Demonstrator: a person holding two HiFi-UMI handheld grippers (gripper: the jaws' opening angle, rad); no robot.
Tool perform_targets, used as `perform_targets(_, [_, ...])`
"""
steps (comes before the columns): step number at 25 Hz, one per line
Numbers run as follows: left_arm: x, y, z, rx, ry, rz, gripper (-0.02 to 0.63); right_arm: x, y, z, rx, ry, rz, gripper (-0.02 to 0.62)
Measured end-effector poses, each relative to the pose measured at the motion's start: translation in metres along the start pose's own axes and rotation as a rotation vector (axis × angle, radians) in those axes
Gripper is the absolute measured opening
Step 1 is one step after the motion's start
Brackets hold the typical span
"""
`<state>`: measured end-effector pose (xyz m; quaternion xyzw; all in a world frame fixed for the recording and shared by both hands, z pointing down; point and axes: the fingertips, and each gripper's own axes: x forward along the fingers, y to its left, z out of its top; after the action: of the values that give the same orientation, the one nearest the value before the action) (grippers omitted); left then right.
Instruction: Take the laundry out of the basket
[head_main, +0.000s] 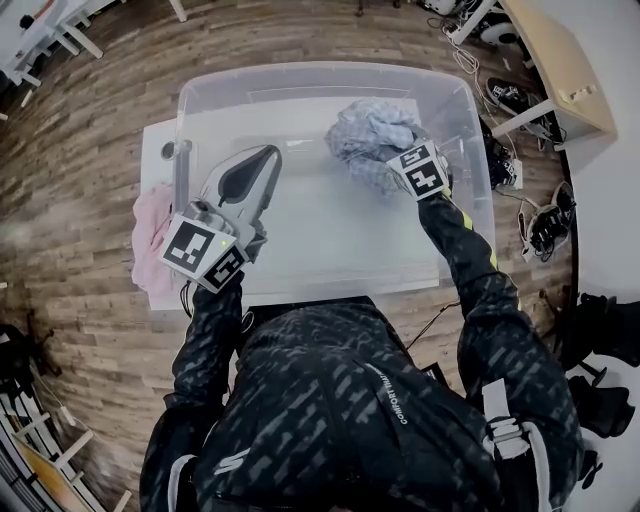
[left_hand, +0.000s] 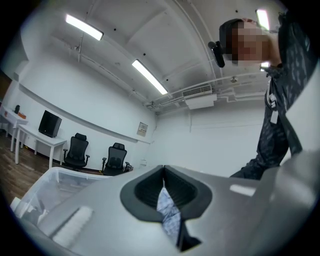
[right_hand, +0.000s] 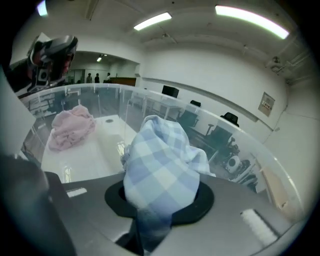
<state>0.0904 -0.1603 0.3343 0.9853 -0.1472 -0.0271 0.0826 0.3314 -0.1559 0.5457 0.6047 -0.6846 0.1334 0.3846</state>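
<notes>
Checked cloth (right_hand: 160, 165) inside basket (head_main: 200, 100) was soft, light; right gripper (right_hand: 159, 200) pinched its bunch, left gripper (left_hand: 164, 172) pinched a fabric sliver (left_hand: 167, 212).

Table (head_main: 153, 138) bears bin (head_main: 300, 70), perhaps pink cloth (head_main: 150, 240).

The basket (head_main: 300, 69) is clear glossy plastic, the checked garment (head_main: 365, 135) soft woven cloth, the floor (head_main: 80, 150) wood-grained.

Cloth (head_main: 370, 135) in basket (head_main: 300, 80); towel (head_main: 150, 240) outside, left.
</notes>
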Motion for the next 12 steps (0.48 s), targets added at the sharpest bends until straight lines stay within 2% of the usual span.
perform_targets(4, [-0.003,-0.005,0.009,0.007,-0.009,-0.003,0.008,-0.038,-0.005,0.034,0.063,-0.112,-0.02,0.12])
perform_targets(12, [-0.016,-0.008,0.021,0.007,-0.038,-0.006,0.008,-0.116,-0.002,0.09,0.122,-0.317,-0.053,0.12])
